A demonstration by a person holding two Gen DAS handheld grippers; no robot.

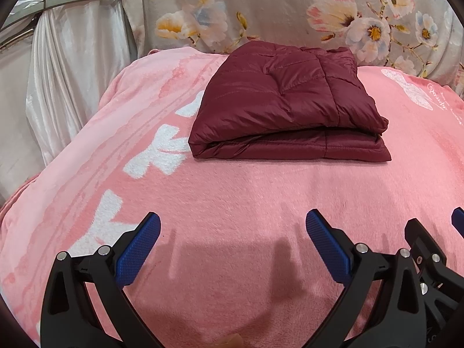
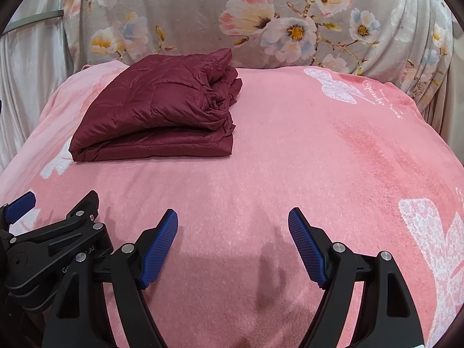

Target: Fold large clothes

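A dark red quilted jacket [image 1: 287, 104] lies folded into a compact stack on the pink blanket [image 1: 232, 197]. It also shows in the right wrist view [image 2: 156, 110], at the far left of the bed. My left gripper [image 1: 232, 226] is open and empty, hovering over the blanket well short of the jacket. My right gripper [image 2: 233, 223] is open and empty too, beside the left one, over bare blanket. Part of the right gripper [image 1: 429, 249] shows at the right edge of the left wrist view, and the left gripper [image 2: 58, 237] shows at the lower left of the right wrist view.
A grey floral blanket [image 1: 275, 8] hangs behind the bed. A white curtain [image 1: 63, 66] hangs at the left with a metal rail [image 1: 72, 0]. The pink blanket [image 2: 319, 159] carries white butterfly prints [image 2: 336, 87] and drops off at its left edge.
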